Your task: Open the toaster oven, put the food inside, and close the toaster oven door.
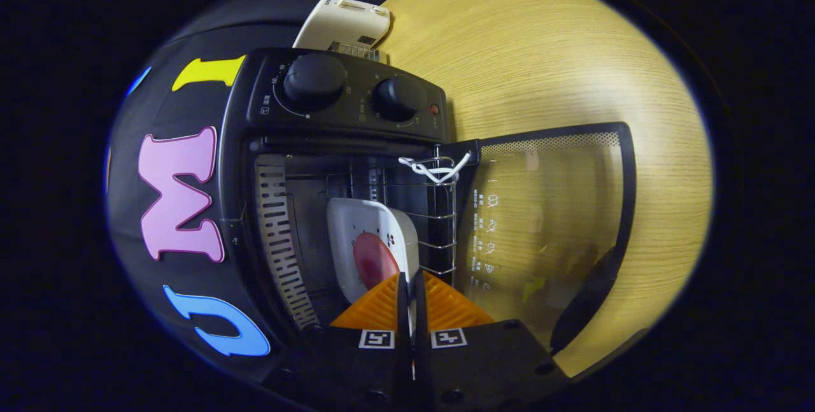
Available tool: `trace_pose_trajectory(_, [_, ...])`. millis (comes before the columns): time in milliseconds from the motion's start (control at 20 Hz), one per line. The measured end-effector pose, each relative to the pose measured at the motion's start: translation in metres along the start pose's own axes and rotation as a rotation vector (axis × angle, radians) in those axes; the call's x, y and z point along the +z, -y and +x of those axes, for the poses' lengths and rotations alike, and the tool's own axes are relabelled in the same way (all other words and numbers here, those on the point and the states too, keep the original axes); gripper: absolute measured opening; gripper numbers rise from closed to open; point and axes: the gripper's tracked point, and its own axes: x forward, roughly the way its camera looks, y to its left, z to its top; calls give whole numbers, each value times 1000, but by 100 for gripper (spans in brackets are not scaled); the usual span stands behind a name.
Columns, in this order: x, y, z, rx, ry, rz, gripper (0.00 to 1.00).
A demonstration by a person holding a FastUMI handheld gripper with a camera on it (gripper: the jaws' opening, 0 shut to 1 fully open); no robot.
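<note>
- The counter carried the oven, viewed rolled on its side; the cavity faced the claw and the knob panel ran along one edge.
- The oven door stood fully open, swung down onto the counter just beside the claw. A white cord was looped at the door's hinge corner, against the wire rack.
- A pale appliance lay on the counter behind the oven, well apart from the work.
- The plate, bearing the food, a round reddish item, was already partly inside the cavity, next to the wire rack and clear of the slotted side wall.
- The claw was closed on the near rim of the plate; both fingers appeared to press on it with almost no gap between them.
- Judged step: insertion of the plate, about midway through the task; release and door closing remained.
- Recommended procedure: advance along the rack line, with the plate held level so the food did not slide.
- Seat the plate fully on the rack before the fingers part; a rim left overhanging the opening would likely foul the door.
- Withdraw straight back, clear of the cord and the door, then take the door by its far edge.
</note>
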Motion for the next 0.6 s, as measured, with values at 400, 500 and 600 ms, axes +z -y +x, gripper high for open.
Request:
trace_pose_trajectory(400, [-5, -15, -13, 90, -69, -12, 61])
trace_pose_trajectory(500, [-6, -14, -19, 88, -88, -28, 78])
trace_pose_trajectory(600, [-7, 0, -24, 51, -105, -72, 98])
